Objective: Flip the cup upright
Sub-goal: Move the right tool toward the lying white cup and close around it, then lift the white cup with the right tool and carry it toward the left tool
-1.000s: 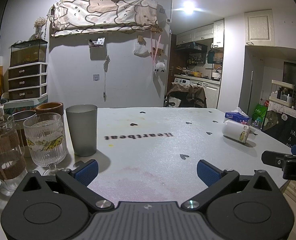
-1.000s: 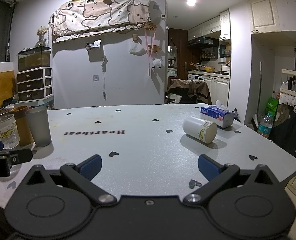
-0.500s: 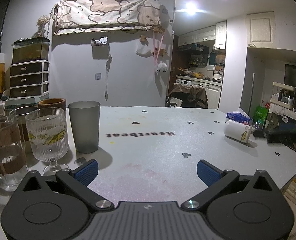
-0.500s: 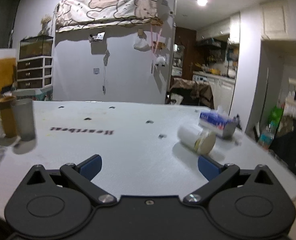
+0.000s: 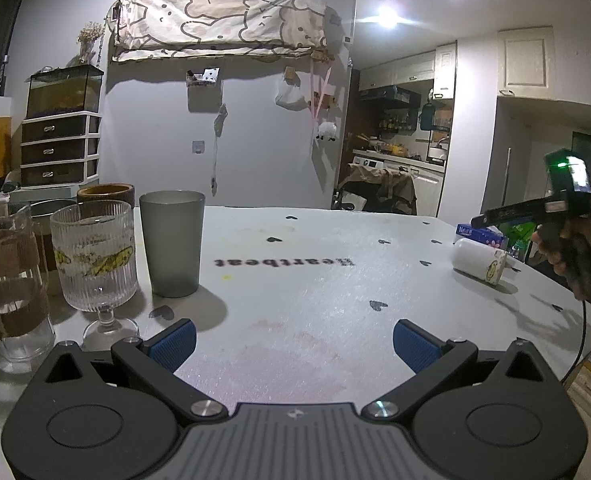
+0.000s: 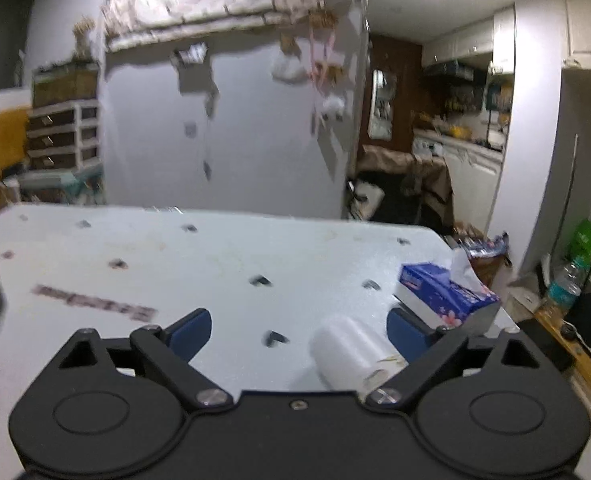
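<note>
A white cup (image 5: 480, 259) with a yellow print lies on its side near the right edge of the white table (image 5: 315, 280). In the right wrist view the cup (image 6: 349, 350) lies just below and between my open fingers, closer to the right finger. My right gripper (image 6: 298, 330) is open and raised above the table; it also shows in the left wrist view (image 5: 535, 210), held over the cup. My left gripper (image 5: 294, 340) is open and empty, low over the table's near side.
A grey tumbler (image 5: 172, 242), a ribbed stemmed glass (image 5: 95, 260), a glass pitcher (image 5: 3, 276) and a brown cup (image 5: 105, 196) stand at the left. A blue tissue box (image 6: 447, 294) sits just behind the lying cup by the right edge.
My right gripper has risen and moved forward and right over the lying cup, which now sits close between its fingers. The left gripper has barely moved.
</note>
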### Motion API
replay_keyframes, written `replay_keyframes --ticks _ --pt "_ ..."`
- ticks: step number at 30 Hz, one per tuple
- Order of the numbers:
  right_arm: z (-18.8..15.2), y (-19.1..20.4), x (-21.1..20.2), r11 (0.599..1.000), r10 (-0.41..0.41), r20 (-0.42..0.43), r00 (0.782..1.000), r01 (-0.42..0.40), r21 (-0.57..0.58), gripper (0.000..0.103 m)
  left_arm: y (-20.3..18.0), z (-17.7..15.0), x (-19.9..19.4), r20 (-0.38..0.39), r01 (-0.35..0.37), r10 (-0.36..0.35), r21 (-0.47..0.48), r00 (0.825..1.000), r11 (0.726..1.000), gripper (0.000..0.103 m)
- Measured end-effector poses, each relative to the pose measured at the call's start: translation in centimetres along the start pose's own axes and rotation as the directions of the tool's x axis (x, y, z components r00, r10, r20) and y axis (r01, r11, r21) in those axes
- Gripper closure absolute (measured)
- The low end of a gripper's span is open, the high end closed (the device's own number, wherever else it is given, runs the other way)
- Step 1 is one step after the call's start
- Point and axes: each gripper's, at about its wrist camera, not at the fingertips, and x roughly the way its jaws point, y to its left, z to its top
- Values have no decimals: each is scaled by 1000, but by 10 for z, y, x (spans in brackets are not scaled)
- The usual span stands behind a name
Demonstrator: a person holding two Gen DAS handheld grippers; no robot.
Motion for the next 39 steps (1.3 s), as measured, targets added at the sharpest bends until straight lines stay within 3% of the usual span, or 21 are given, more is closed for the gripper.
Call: replay_keyframes --ticks 6,12,16,18,23,28,32,36,39 --pt "-6 -7 52 971 -144 -125 982 115 -212 14 2 -2 5 -18 -11 11 -3 1000 1000 0" --pt "-26 -8 76 943 -164 -213 963 90 -321 14 5 -4 9 -32 -15 15 -2 999 1000 0" --pt "-37 -11 86 942 -170 -254 952 80 -327 15 6 -6 10 -37 -18 18 -8 999 1000 0" --pt "-37 -14 84 951 -153 -248 957 74 -300 25 7 -6 11 -39 -17 16 -13 999 1000 0" --pt "-40 -5 75 948 -163 -237 958 85 -306 28 7 -6 12 -39 -8 7 -24 999 1000 0" --pt "-47 32 47 945 -35 -206 978 -35 -326 30 11 -7 11 -41 -17 16 -38 999 999 0" --pt "-60 81 17 905 108 -175 979 -170 -389 30 13 -8 11 -39 -27 25 -48 999 998 0" --pt "-70 129 -11 847 241 -149 959 -283 -451 30 17 -9 11 -38 -35 32 -60 999 998 0" --pt "-74 158 -28 800 338 -151 929 -368 -474 31 22 -8 11 -33 -39 36 -71 999 997 0"
